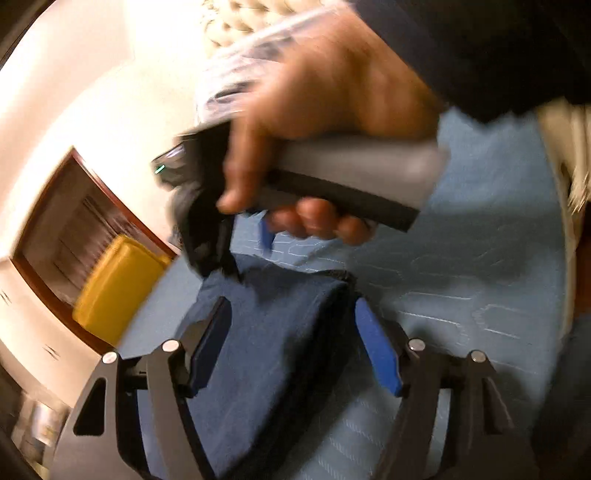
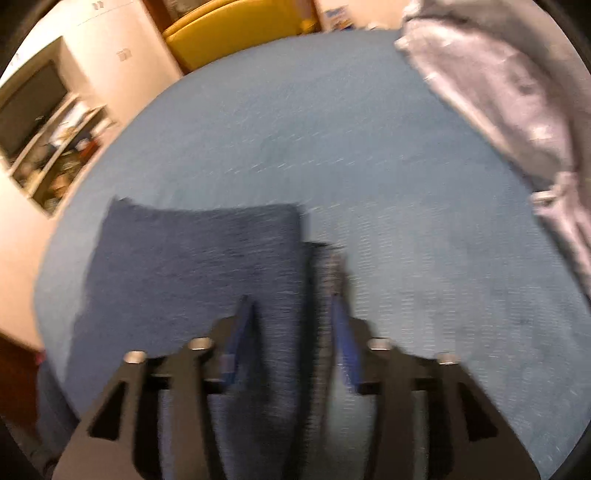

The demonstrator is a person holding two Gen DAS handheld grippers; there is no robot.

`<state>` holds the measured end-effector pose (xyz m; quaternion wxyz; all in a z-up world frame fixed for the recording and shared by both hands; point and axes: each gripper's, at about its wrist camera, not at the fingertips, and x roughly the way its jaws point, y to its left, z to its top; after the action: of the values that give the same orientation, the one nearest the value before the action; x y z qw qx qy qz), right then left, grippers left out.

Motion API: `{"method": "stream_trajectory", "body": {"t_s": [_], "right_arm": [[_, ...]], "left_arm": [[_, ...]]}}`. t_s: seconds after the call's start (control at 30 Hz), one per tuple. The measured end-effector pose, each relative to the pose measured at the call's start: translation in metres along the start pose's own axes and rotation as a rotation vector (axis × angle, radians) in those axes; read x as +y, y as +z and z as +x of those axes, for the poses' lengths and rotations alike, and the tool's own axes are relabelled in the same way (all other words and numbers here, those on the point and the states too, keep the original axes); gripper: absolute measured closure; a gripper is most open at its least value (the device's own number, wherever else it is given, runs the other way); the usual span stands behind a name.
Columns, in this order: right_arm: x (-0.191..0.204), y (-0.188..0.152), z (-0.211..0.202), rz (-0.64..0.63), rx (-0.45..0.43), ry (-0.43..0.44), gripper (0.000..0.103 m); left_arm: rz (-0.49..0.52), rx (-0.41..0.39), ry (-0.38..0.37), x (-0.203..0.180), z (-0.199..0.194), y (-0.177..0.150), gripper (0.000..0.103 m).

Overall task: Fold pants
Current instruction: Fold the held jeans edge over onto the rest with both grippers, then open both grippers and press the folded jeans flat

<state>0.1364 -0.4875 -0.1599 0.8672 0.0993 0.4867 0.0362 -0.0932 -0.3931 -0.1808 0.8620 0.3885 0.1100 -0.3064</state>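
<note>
- Where folded into a compact dark blue block, pants (image 1: 273, 332) lie flat on light blue quilted bedcover (image 1: 461, 295); same pants (image 2: 199, 258) roughly rectangular in right wrist view, one frayed corner at far left, darker layered edge along the right side.
- Left gripper (image 1: 291, 347): jaws apart, blue pads on either side of the folded block, no pad pressing on cloth; block's dark edge just beside the right-hand pad.
- Right gripper (image 2: 291, 332): jaws parted, narrower gap than the left, positioned over the block's layered right edge; contact with cloth not clear, blurred.
- Right hand (image 1: 325, 122) wrapped round a grey and black handle, seen in left wrist view above the far end of the pants; dark sleeve (image 1: 498, 44) behind it.
- Bedcover (image 2: 332, 129) plain and mostly bare beyond the pants, stitched pattern visible in left wrist view.
- Grey crumpled fabric (image 2: 517, 110) heaped at far right edge of the bedcover, well apart from the pants.
- Yellow chair (image 2: 236, 29) just beyond the bed's far edge; also seen (image 1: 118, 288) beside a wood-framed opening (image 1: 74, 229).
- Cream walls; recessed shelf unit (image 2: 55, 147) at left, cluttered, contents too blurred to identify.
- Cream tufted surface (image 1: 243, 18) at top of left wrist view.
</note>
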Motion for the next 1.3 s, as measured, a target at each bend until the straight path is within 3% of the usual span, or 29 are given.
{"method": "stream_trajectory", "body": {"t_s": [0.07, 0.17, 0.23, 0.3, 0.37, 0.4, 0.5, 0.53, 0.57, 0.67, 0.83, 1.0, 1.13, 1.3], "right_arm": [[-0.011, -0.004, -0.018, 0.032, -0.06, -0.098, 0.038], [-0.017, -0.014, -0.058, 0.117, -0.142, -0.239, 0.036], [0.004, -0.029, -0.083, 0.091, -0.21, -0.254, 0.036], [0.026, -0.048, -0.096, 0.124, -0.265, -0.255, 0.036], [0.044, -0.067, -0.092, 0.187, -0.27, -0.242, 0.037], [0.05, -0.074, -0.089, 0.193, -0.27, -0.238, 0.037], [0.069, -0.085, -0.067, 0.175, -0.259, -0.297, 0.045], [0.07, -0.087, -0.058, 0.177, -0.244, -0.329, 0.046], [0.071, -0.088, -0.052, 0.191, -0.229, -0.347, 0.046], [0.059, -0.095, -0.027, 0.227, -0.146, -0.355, 0.047], [0.047, -0.106, -0.014, 0.251, -0.125, -0.314, 0.047], [0.047, -0.11, -0.011, 0.248, -0.126, -0.313, 0.047], [0.045, -0.112, -0.012, 0.259, -0.133, -0.295, 0.046], [0.043, -0.111, -0.011, 0.261, -0.127, -0.293, 0.046]], "left_arm": [[-0.173, 0.024, -0.112, 0.039, -0.024, -0.008, 0.033], [-0.419, -0.011, -0.173, 0.108, -0.055, -0.027, 0.033], [-0.578, 0.004, -0.2, 0.159, -0.052, -0.037, 0.035], [-0.692, 0.052, -0.207, 0.208, -0.024, -0.044, 0.045], [-0.707, 0.06, -0.223, 0.234, 0.005, -0.042, 0.049], [-0.71, 0.101, -0.306, 0.243, 0.031, -0.038, 0.049], [-0.704, 0.187, -0.439, 0.241, 0.089, -0.022, 0.051], [-0.678, 0.231, -0.495, 0.234, 0.115, -0.014, 0.064], [-0.663, 0.262, -0.494, 0.233, 0.138, -0.014, 0.081], [-0.6, 0.332, -0.535, 0.206, 0.182, -0.003, 0.087], [-0.619, 0.412, -0.549, 0.183, 0.225, -0.005, 0.098], [-0.608, 0.44, -0.541, 0.179, 0.234, -0.007, 0.098], [-0.674, 0.44, -0.555, 0.184, 0.238, -0.012, 0.098], [-0.732, 0.309, -0.495, 0.205, 0.193, -0.004, 0.1]]}}
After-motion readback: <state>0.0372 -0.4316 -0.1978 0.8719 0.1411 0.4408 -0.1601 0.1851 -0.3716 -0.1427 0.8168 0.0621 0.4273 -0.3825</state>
